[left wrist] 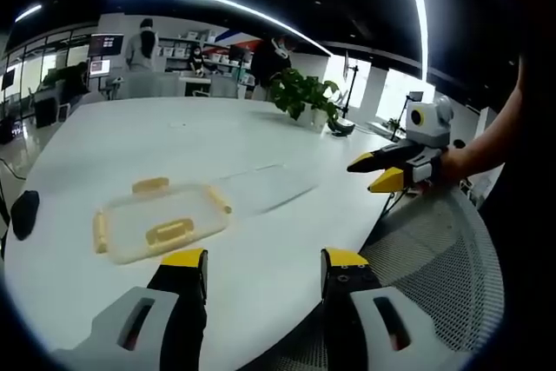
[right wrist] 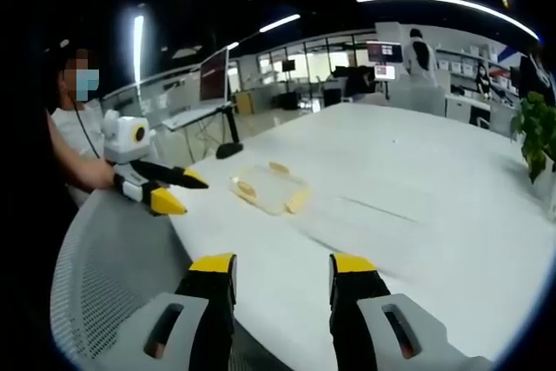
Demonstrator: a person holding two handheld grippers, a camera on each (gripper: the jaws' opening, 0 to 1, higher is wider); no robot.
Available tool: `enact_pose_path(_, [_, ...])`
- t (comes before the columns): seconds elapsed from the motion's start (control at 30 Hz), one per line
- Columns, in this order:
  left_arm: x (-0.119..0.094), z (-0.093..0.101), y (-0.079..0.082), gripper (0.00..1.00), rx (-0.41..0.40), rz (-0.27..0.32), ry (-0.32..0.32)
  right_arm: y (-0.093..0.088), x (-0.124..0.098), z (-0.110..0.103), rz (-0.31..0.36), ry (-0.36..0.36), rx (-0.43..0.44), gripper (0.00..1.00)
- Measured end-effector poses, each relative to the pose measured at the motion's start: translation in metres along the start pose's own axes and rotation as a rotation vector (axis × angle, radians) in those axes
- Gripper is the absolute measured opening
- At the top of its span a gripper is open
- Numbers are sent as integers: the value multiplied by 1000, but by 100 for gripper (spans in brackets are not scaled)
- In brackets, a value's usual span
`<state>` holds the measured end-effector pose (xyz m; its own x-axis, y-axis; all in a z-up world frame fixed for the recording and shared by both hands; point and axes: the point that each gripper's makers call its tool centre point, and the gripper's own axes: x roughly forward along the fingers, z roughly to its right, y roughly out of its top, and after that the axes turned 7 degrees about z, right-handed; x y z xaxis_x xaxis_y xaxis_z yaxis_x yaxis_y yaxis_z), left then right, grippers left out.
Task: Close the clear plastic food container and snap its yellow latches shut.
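Observation:
The clear plastic container lies flat on the white table, with yellow latches on its sides. It sits just beyond my left gripper, whose yellow-tipped jaws stand open with nothing between them. My right gripper, held in a hand, hovers at the table's right edge, apart from the container. In the right gripper view the container lies well ahead of my open right gripper. The left gripper hangs to its left. A faint clear shape lies beside the container; I cannot tell what it is.
A grey mesh chair stands against the near table edge, and the chair spans the lower left of the right gripper view. A potted plant stands at the far side. A black object lies at the left edge. People and desks stand behind.

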<state>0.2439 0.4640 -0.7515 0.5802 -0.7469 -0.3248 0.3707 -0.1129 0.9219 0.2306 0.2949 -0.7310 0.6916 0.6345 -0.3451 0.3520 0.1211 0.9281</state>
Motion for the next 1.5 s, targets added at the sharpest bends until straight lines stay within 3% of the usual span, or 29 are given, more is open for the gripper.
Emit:
enact_pose_path(0.37, [-3,-9,1,51,-17,17,43,6,0,-9,26,53,51,40])
enact_pose_path(0.5, [-3,-13,-2,51,-4,-3,62,8,0,-10,30,59,56,40])
enact_pose_path(0.6, [-2,-10,6,48,56,13,51,11,0,-11,35,60,59,40])
enact_pose_path(0.8, [-1,-9,8,50,24,18,39,28,0,-15,80,76,66,41])
enact_pose_path(1.0, [-4,0,20,54,91,27,-4,50,12,-19,152,54,101,41])
enact_pose_path(1.07, [-7,-6,26,54,115,34,10,54,16,-21,164,58,88,41])
enact_pose_path(1.13, [-7,-11,32,54,59,57,14,59,20,-23,174,61,81,41])
enact_pose_path(1.3, [-6,-25,43,57,42,86,35,70,28,-30,202,62,79,43])
enact_pose_path(1.5, [-9,-38,45,57,37,94,52,75,38,-40,212,75,76,43])
